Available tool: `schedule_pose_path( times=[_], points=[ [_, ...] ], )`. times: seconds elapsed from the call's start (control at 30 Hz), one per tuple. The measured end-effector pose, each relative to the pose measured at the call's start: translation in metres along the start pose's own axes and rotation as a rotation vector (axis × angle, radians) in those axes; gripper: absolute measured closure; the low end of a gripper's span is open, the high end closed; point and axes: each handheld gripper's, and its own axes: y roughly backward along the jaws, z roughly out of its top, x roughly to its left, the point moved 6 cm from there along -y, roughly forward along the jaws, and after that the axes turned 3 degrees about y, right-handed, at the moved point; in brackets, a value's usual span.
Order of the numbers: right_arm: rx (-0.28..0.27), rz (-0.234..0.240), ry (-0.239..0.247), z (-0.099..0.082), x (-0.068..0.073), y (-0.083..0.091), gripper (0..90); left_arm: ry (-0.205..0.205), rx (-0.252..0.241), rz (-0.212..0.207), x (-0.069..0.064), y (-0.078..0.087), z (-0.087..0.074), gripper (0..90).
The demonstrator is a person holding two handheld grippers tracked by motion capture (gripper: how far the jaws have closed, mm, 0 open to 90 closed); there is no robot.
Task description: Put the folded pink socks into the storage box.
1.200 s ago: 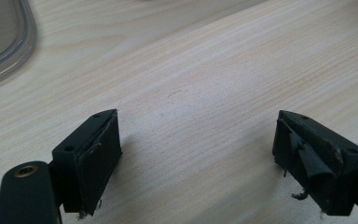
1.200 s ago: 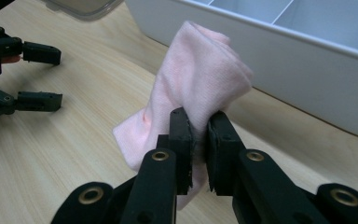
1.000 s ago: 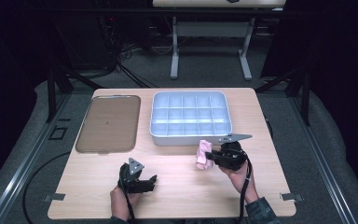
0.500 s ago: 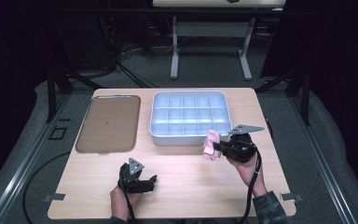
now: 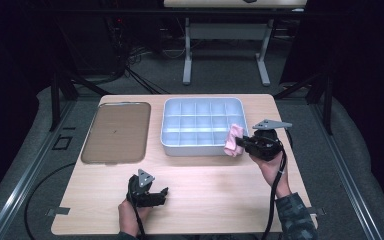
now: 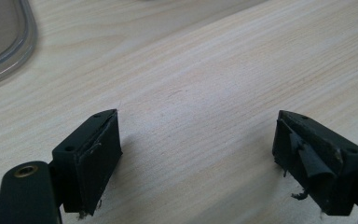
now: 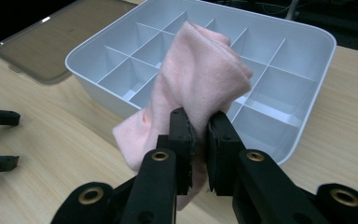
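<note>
Lid (image 5: 115, 131) is laid flat at the table's (image 5: 220, 200) far left, with the divided tray (image 5: 203, 126) just to its right. Cloth (image 5: 234, 140) is held over the tray's near right corner by the right gripper (image 5: 241, 144). Left gripper (image 5: 161, 195) is rested near the front edge, before the lid-tray gap.

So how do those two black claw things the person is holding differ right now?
The left gripper has its jaws spread wide with nothing between them, while the right gripper is clamped on a bunched pink cloth. The left one sits low near the table's front edge; the right one is held up at the front right corner of the white divided tray. Both are black two-jaw tools, each with a trailing cable.
</note>
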Motion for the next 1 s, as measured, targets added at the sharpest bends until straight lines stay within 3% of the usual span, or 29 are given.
schedule_pose_path(
  times=[0.5,1.0],
  points=[
    [0.002,-0.090,0.026,0.015,-0.023,-0.012,81.9,0.001,0.000,0.002,0.000,0.000,0.000,14.9],
    [0.065,-0.151,0.062,0.014,-0.042,-0.035,81.8,0.003,0.000,0.003,0.000,0.000,0.000,15.0]
  ],
)
